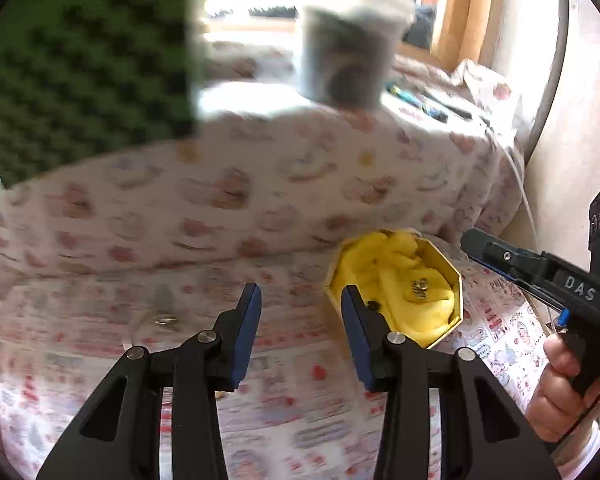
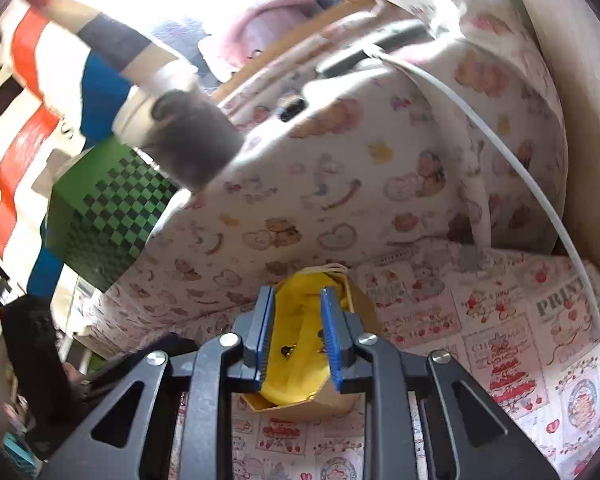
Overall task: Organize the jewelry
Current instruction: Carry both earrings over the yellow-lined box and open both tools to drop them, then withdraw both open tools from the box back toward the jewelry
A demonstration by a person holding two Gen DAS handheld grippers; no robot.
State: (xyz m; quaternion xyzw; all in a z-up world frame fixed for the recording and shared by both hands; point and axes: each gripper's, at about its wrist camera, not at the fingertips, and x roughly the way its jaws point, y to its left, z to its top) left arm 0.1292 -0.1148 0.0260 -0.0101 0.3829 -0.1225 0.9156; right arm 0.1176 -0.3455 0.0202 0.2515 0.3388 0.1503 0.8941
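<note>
Left tongs (image 1: 300,300) & right tongs (image 2: 298,300): black plastic arms w/ triangular cutouts, silver screws, blue ribbed pads; "DAS" on right tongs' body.

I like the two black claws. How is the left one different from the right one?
The left gripper has its jaws wide apart over the patterned cloth, beside the gold box. The right gripper has its jaws closer together, right over the yellow fabric in that box. The left one holds nothing; the right one has small gold jewelry below it, not pinched. Both are black with blue pads.
</note>
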